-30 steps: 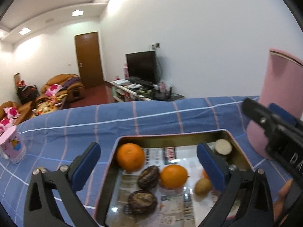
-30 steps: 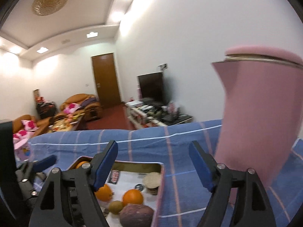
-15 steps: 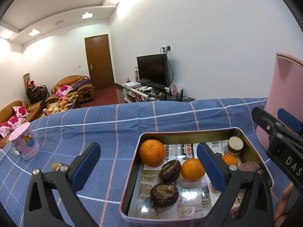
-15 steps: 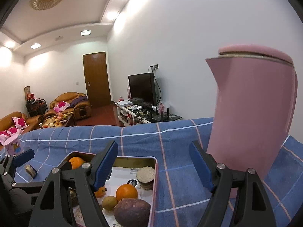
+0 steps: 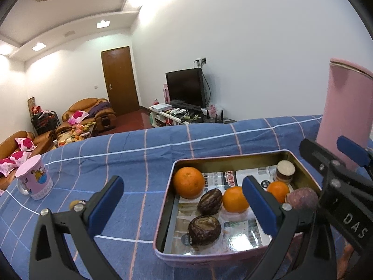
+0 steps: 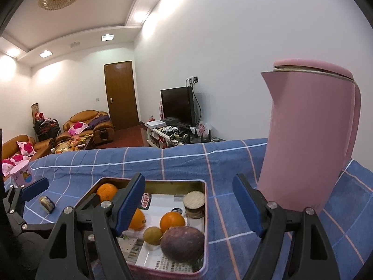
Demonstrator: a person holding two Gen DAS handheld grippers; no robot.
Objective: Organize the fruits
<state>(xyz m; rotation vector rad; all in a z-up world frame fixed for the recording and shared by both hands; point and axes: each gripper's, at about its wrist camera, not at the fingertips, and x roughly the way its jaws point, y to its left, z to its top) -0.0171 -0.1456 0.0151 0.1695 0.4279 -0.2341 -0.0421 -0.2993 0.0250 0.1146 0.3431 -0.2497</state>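
Observation:
A pink-rimmed tin tray point(image 5: 233, 162) lined with printed paper sits on the blue checked cloth. It holds three oranges point(image 5: 188, 182), two dark brown fruits point(image 5: 209, 201), a purple round fruit point(image 6: 181, 242), a kiwi point(image 6: 152, 234) and a small jar point(image 6: 193, 201). My left gripper point(image 5: 183, 204) is open over the tray's near left corner and holds nothing. My right gripper point(image 6: 188, 204) is open above the tray's point(image 6: 172, 185) right half, also with nothing in it. Neither touches a fruit.
A tall pink kettle point(image 6: 310, 140) stands just right of the tray, close to my right gripper. A pink mug point(image 5: 35, 179) and a small brown object point(image 6: 46, 203) lie on the cloth at the left. Beyond the cloth is a living room.
The tray has slid to the right in the left wrist view and shows more fully in both views, as both grippers shifted relative to it. Both jaws stay as wide as before.

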